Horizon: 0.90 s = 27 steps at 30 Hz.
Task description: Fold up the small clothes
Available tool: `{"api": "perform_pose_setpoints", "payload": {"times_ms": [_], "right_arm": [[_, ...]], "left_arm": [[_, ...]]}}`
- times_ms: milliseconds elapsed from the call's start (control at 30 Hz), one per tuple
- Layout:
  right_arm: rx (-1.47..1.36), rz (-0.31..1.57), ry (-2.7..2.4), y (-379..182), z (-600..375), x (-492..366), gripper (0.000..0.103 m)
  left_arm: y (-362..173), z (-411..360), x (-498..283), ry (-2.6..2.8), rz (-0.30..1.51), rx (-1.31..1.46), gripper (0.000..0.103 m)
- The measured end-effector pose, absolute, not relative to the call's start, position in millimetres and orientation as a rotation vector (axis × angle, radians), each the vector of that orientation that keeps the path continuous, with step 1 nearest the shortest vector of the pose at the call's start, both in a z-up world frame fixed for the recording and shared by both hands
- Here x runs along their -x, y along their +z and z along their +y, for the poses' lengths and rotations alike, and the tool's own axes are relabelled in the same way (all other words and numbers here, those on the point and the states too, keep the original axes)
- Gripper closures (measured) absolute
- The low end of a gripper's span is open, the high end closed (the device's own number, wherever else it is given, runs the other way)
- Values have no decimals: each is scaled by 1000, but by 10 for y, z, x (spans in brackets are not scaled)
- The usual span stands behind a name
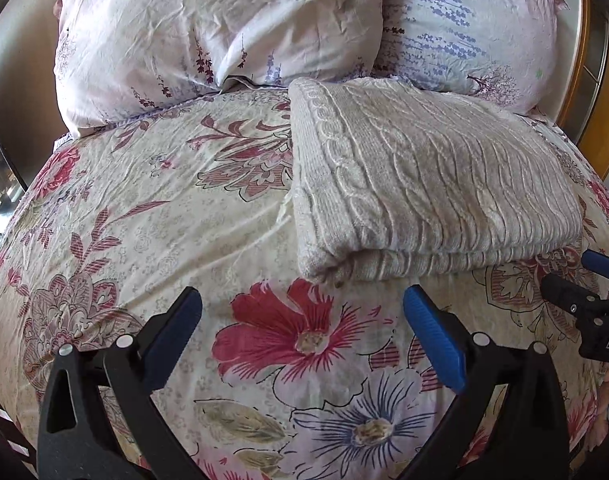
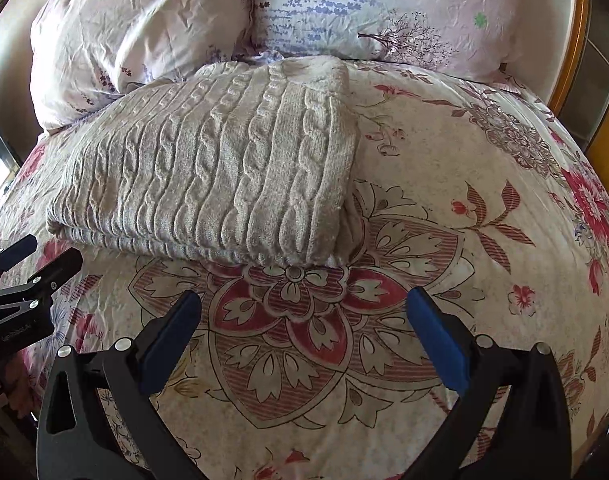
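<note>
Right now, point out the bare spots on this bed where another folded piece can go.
Free bedspread lies left of the folded knit sweater, below the pillows. More bare room sits right of the sweater toward the wooden bed edge. The strip nearest you is crowded: the open left gripper and open right gripper hover there.

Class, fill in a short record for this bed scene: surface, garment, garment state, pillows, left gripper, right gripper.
surface: floral bedspread
garment: cream cable-knit sweater
garment state: folded into a rectangle, lying flat on the bedspread
pillows: two pillows at the head of the bed, behind the sweater
left gripper: open, empty, short of the sweater's near edge
right gripper: open, empty, short of the sweater's near edge
</note>
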State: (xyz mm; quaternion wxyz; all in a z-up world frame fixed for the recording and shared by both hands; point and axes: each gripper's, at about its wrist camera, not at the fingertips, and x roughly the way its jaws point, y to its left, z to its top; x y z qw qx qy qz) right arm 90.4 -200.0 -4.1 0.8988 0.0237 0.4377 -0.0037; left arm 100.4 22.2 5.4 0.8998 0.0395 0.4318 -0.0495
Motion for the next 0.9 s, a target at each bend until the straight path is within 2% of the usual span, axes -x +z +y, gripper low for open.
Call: {"api": "perform_pose_setpoints", "payload": {"times_ms": [900], "right_arm": [[-23, 896, -23, -86, -1925, -909, 1]], "left_arm": [[2, 226, -1041, -114, 916, -64, 2]]}}
